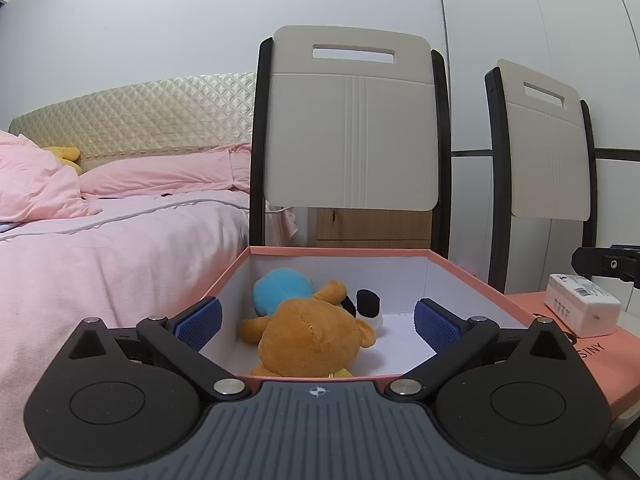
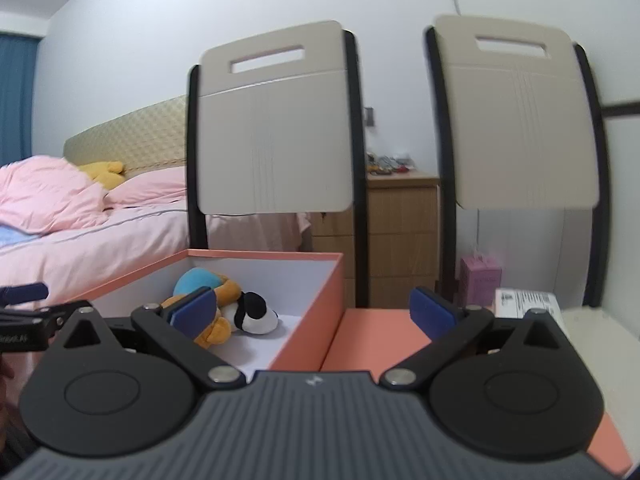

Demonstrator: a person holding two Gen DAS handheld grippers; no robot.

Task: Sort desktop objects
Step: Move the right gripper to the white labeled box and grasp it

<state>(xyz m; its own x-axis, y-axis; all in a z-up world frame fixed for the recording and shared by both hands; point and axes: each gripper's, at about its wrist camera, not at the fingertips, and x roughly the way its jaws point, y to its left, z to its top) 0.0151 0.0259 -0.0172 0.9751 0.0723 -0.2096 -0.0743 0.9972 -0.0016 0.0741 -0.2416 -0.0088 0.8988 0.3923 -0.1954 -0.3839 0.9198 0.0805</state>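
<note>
The left claw [image 1: 318, 320] is released, its two blue pads [image 1: 199, 322] spread wide and holding nothing. It hangs over the near edge of the pink box [image 1: 472, 278], which stands open. Between the pads, a little ahead of the claw, lies the brown bear [image 1: 310, 338] inside the box. Behind the bear, further from the claw, is the blue toy [image 1: 276, 288], touching the bear. To the right of these, a small black and white toy [image 1: 366, 306] lies on the white bottom of the box. Right of the claw, outside the box, the white packet [image 1: 580, 306] lies on the flat pink lid [image 1: 600, 364].

The right claw [image 2: 314, 310] is also released and empty, with its pads well apart. Its left pad [image 2: 192, 312] stands in front of the toys in the box [image 2: 316, 320]; its right pad stands over the pink lid [image 2: 376, 332]. The box is ahead and to the left of this claw, and the white packet [image 2: 524, 304] is ahead to the right, partly hidden behind the claw's arm. The black and white toy [image 2: 254, 314] is seen beside the bear [image 2: 218, 326]. At the left edge of this view a part of the left claw [image 2: 24, 308] shows. Behind the desk stand two chairs [image 1: 352, 120], and a bed [image 1: 120, 248] with pink sheets is to the left.
</note>
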